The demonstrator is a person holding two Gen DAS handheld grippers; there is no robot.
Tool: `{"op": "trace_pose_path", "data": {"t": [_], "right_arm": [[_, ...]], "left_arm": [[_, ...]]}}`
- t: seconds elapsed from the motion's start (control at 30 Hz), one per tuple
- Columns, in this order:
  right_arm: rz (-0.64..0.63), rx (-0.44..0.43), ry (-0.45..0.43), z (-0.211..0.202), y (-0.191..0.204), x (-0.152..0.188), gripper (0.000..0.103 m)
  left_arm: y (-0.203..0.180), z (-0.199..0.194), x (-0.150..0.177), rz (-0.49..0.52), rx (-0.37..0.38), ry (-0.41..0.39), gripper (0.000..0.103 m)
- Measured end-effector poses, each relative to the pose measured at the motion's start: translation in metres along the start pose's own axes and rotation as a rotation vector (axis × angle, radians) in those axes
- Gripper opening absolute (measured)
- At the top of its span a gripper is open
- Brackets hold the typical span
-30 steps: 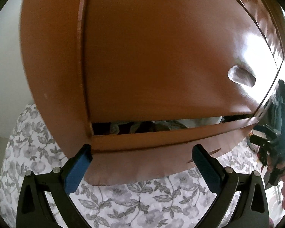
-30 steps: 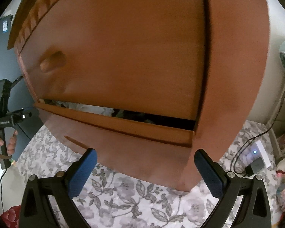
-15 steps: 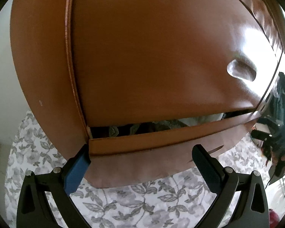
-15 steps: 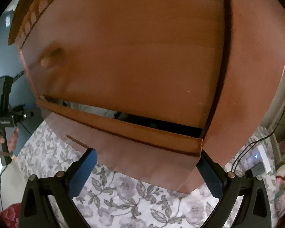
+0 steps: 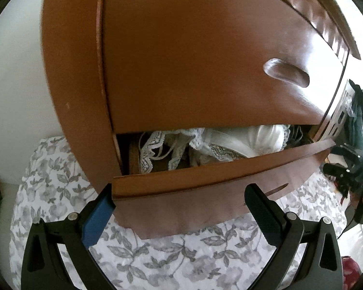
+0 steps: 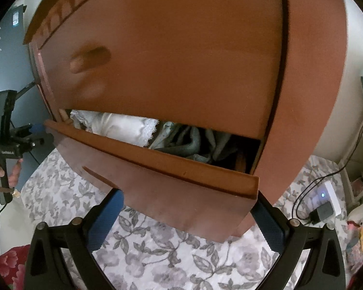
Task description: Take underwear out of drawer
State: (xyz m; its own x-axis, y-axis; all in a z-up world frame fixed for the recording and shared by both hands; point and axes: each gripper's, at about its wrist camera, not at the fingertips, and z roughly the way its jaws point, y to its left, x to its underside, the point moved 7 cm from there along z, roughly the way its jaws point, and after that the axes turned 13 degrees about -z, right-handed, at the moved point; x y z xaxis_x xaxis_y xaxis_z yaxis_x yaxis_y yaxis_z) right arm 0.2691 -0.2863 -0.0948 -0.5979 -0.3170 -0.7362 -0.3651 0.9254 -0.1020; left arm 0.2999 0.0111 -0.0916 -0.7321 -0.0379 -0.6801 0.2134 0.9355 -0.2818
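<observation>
The lowest drawer point(image 5: 205, 181) of a brown wooden dresser point(image 5: 181, 60) stands partly pulled out. White lace underwear point(image 5: 157, 145) and a white padded piece point(image 5: 259, 137) lie in the gap. In the right wrist view the white lace garment point(image 6: 123, 126) sits beside grey-green clothes point(image 6: 193, 140). My left gripper point(image 5: 179, 193) is open, its blue-padded fingers straddling the lower left part of the drawer front. My right gripper point(image 6: 187, 203) is also open, spanning the drawer front's right end point(image 6: 205, 200). Neither holds any cloth.
A grey floral sheet point(image 5: 181, 261) lies below the dresser. A white wall point(image 5: 17, 84) is to the left. A power strip with a charger and cables point(image 6: 324, 207) sits at the right. A hand holds the other gripper at each view's edge point(image 6: 4, 145).
The drawer has slid further out and the gap above its front has widened, baring the white lace underwear. Both grippers stay open at the drawer front.
</observation>
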Motion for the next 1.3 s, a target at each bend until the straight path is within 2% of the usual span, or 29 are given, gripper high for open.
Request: {"op": "trace_pose_path", "data": {"t": [0.53, 1.3], "right_arm": [[-0.011, 0.011, -0.004, -0.037, 0.024, 0.031, 0.103], [-0.011, 0.013, -0.014, -0.063, 0.043, 0.057, 0.103]], "left_arm": [[0.001, -0.028, 0.043, -0.017, -0.007, -0.012, 0.103], [0.0, -0.048, 0.073, -0.013, -0.024, -0.01, 0.103]]}}
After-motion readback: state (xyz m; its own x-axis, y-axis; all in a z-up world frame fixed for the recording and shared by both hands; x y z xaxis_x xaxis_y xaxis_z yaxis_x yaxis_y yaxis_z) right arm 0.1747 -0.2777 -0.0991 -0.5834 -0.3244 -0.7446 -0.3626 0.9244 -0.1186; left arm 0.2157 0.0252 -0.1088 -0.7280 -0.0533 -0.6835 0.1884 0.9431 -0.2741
